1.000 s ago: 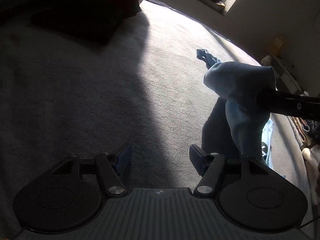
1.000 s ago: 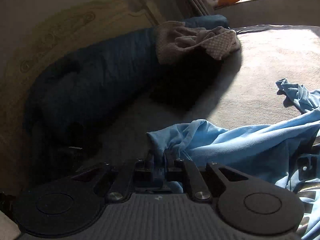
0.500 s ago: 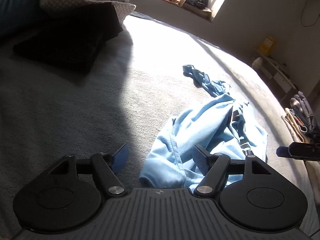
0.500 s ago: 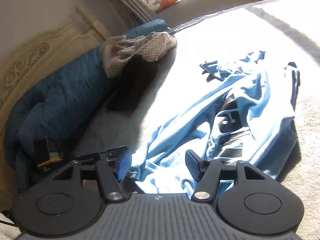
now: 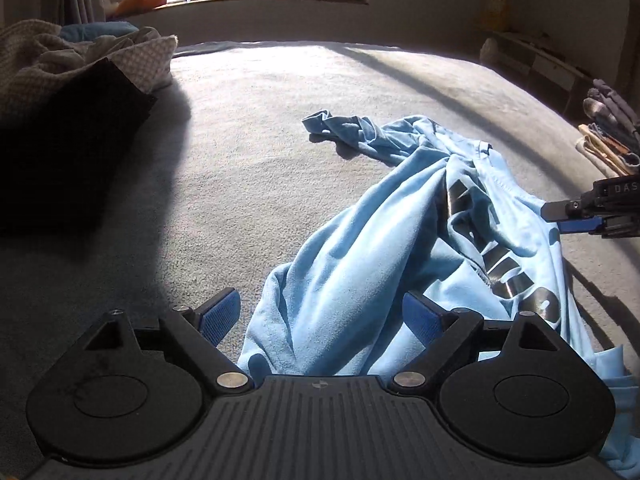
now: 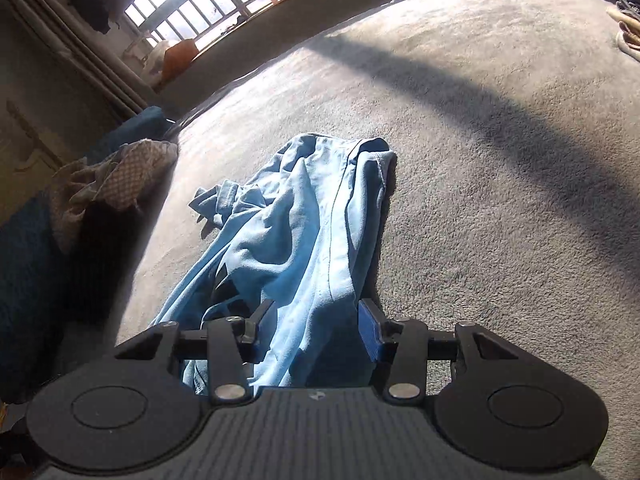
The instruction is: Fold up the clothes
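A light blue T-shirt (image 5: 400,240) with a dark print lies crumpled on the grey bed cover (image 5: 260,128); it also shows in the right wrist view (image 6: 304,232). My left gripper (image 5: 322,316) is open and empty, its jaws wide over the shirt's near end. My right gripper (image 6: 312,322) is open and empty, low over the shirt's other end; its fingertips (image 5: 568,216) reach in from the right edge of the left wrist view.
A black folded garment (image 5: 68,152) and a checked beige cloth (image 5: 80,60) lie at the left. A dark blue quilt (image 6: 28,248) lies by the headboard. Folded clothes (image 5: 608,136) sit at the bed's right edge. A barred window (image 6: 208,12) is beyond.
My right gripper opened and dropped the shirt onto the bed, then moved to its far side. My left gripper stayed open and now points along the shirt.
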A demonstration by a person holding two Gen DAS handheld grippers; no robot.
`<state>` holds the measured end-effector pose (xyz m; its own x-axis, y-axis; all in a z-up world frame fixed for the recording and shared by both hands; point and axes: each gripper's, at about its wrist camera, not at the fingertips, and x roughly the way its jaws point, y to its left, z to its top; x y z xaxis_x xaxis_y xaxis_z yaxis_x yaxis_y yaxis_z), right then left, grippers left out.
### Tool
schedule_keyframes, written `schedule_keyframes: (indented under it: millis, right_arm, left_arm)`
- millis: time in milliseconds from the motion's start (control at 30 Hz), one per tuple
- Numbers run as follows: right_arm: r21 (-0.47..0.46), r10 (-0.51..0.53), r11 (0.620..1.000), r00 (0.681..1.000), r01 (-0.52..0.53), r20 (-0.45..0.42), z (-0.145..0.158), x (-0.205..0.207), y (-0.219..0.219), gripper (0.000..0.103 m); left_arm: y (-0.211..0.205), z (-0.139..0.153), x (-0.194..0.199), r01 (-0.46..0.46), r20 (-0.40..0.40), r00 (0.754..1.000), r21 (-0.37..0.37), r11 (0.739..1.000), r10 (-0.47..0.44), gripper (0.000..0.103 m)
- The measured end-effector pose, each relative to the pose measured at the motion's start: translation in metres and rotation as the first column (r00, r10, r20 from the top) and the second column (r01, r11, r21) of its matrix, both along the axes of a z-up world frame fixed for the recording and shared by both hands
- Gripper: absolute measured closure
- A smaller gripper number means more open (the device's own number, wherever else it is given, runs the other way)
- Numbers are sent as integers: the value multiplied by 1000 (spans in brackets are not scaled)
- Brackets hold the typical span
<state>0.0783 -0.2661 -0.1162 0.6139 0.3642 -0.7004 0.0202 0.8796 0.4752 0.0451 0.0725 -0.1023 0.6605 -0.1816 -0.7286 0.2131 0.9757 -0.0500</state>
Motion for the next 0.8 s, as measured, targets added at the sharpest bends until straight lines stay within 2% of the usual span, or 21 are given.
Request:
schedule_keyframes:
  millis: [67,233,300,400,467,533,567,633,733,800]
  right_arm:
    - [-20,33,999,998,-31,61,7,-12,2,98]
    - [-75,125,991,966,-111,224,29,-45,5,99]
    - [-117,239,970,927,-214,287,39,-55,21,99]
    - [-228,450,890,836,-394,314,43,-71,58,99]
    - [-262,507,859,804,-440,311,37,-78,70,99]
    - [-293,555,828,774,-479,305,30,-86,80,99]
    - [-307,579,811,758,-498,301,27,-89,86,99]
    - [-337,625,776,724,-533,293,21,-96,96,99]
    - [-307,625,778,724,-548,293,16,-100,90,99]
    - [-283,616,787,728,-548,301,16,-101,82,99]
  left_arm:
    - [3,-4,2,-17,-22,1000,14,1000,17,17]
    - [13,20,9,-26,31,999,-22,999,27,18]
    - [5,35,20,11,57,998,-31,999,-9,18]
    - [-28,60,42,116,96,989,-22,993,-113,17]
    - [-56,70,53,196,109,975,1,981,-194,16]
    - [-92,70,59,301,110,945,65,951,-307,13]
    - [-111,70,62,354,107,925,100,930,-364,13]
    - [-145,60,60,431,103,882,214,876,-459,13]
    - [-190,41,57,502,83,814,396,769,-575,14]
    - [-211,29,60,495,67,798,494,715,-599,16]
